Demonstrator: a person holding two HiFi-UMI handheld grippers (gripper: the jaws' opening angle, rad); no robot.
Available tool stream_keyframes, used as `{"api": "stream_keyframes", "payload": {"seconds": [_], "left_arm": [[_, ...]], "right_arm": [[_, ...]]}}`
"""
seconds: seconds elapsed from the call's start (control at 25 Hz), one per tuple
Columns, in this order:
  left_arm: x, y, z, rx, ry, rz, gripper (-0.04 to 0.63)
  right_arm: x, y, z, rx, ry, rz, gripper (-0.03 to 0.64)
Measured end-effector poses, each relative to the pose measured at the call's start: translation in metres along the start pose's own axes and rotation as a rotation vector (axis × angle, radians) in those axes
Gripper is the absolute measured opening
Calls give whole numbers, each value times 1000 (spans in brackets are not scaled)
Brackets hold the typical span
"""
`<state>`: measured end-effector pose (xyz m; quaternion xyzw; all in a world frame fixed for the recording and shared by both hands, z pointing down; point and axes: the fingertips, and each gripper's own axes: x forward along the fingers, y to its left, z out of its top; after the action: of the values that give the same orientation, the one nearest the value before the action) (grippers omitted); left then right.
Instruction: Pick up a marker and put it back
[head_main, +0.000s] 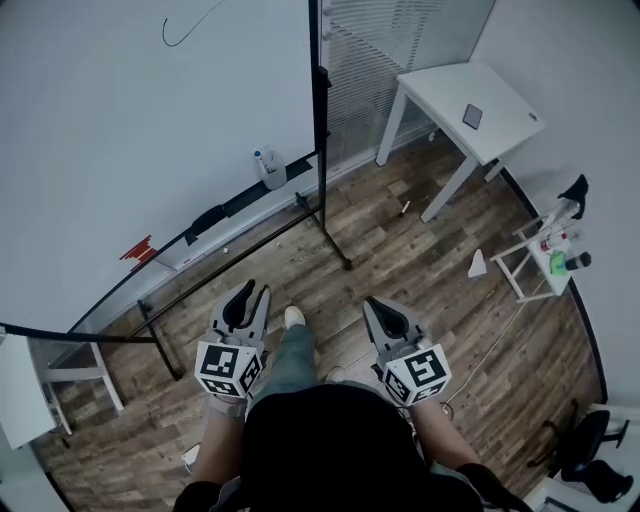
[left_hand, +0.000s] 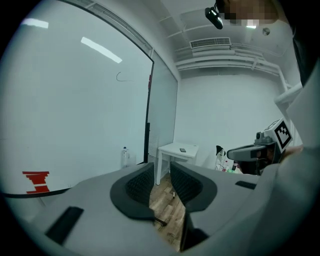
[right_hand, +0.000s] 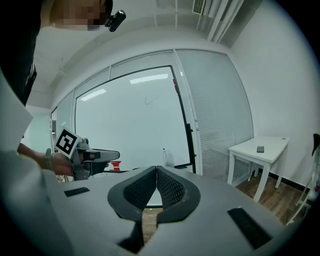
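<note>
**A:** Item one, the grippers. What do we record?

**B:** Left gripper (left_hand: 161, 172): jaws spread, with only floor (head_main: 400, 260) showing through the gap. Right gripper (right_hand: 157, 172): jaws pressed together tip to tip, nothing pinched. We hold both out in front at about the same height, well short of anything.

**A:** Item two, the marker?

**B:** Marker (head_main: 404, 208), if the thin stick lying on the floor near the table (head_main: 500, 130) leg is it. It is too small for us to be sure. We can make out none on the tray (head_main: 250, 200) under the whiteboard (head_main: 150, 120). That tray shows a dark eraser (head_main: 207, 218), and a bottle (head_main: 268, 167) stands at its far end.

**A:** Step in hand?

**B:** In our judgement, the approach. Nothing is reached yet.

**A:** Notes for doing it well?

**B:** We check the tray first as we close in, since a marker there would be the easier pick. We lead with the left gripper, as it is already spread. The right must part its jaws before it can serve. If the floor stick proves to be the marker, we tip the gripper steeply down and set the jaws across its middle, one pad on each side. We close only once both pads flank it, because a round barrel probably rolls if nudged from one side.
</note>
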<state>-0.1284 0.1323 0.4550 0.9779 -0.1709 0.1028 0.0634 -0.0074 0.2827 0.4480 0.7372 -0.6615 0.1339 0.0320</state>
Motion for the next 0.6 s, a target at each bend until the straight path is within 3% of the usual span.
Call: {"api": "stream_keyframes", "payload": {"seconds": [0.28,0.6], "left_arm": [[98,77,6,-30,27,32,106],[188,142,10,8,70,11,106]], "right_arm": [[89,-59,23,18,35,-62,29],[184,-95,53,11,65,-96,29]]}}
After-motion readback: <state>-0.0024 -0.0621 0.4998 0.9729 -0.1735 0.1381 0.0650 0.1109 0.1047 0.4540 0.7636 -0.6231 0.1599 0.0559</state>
